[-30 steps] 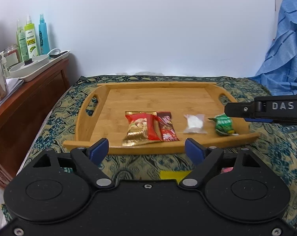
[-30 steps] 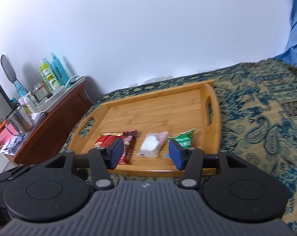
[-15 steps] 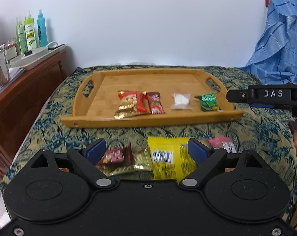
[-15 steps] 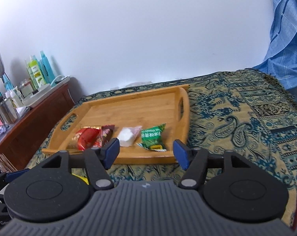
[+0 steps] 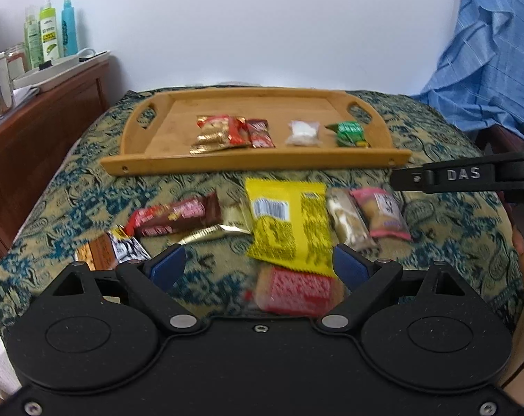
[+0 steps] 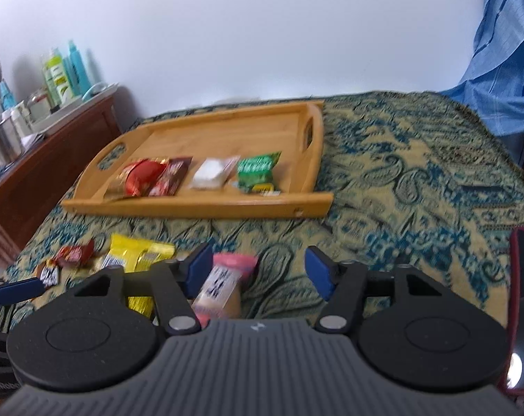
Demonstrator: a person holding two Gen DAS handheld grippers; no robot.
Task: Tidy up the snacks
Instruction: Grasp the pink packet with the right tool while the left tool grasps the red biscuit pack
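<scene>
A wooden tray (image 5: 151, 168) (image 6: 206, 204) holds a red-gold packet (image 5: 216, 131), a dark red bar (image 5: 260, 133), a white packet (image 5: 303, 133) and a green packet (image 5: 348, 133) in a row. Loose snacks lie on the cloth in front of it: a yellow bag (image 5: 289, 223), a brown bar (image 5: 175, 216), a pink packet (image 5: 381, 213) (image 6: 223, 284) and a red packet (image 5: 296, 289). My left gripper (image 5: 258, 267) is open above the red packet. My right gripper (image 6: 258, 272) is open, with the pink packet by its left finger.
A patterned cloth (image 6: 418, 180) covers the surface. A wooden cabinet (image 5: 36, 121) with bottles (image 5: 50, 34) stands at the left. Blue fabric (image 5: 494, 52) hangs at the right. The right gripper's arm (image 5: 470, 175) shows in the left wrist view.
Both grippers have pulled back from the tray toward the near edge, bringing the loose snacks on the cloth into view. Both stay open.
</scene>
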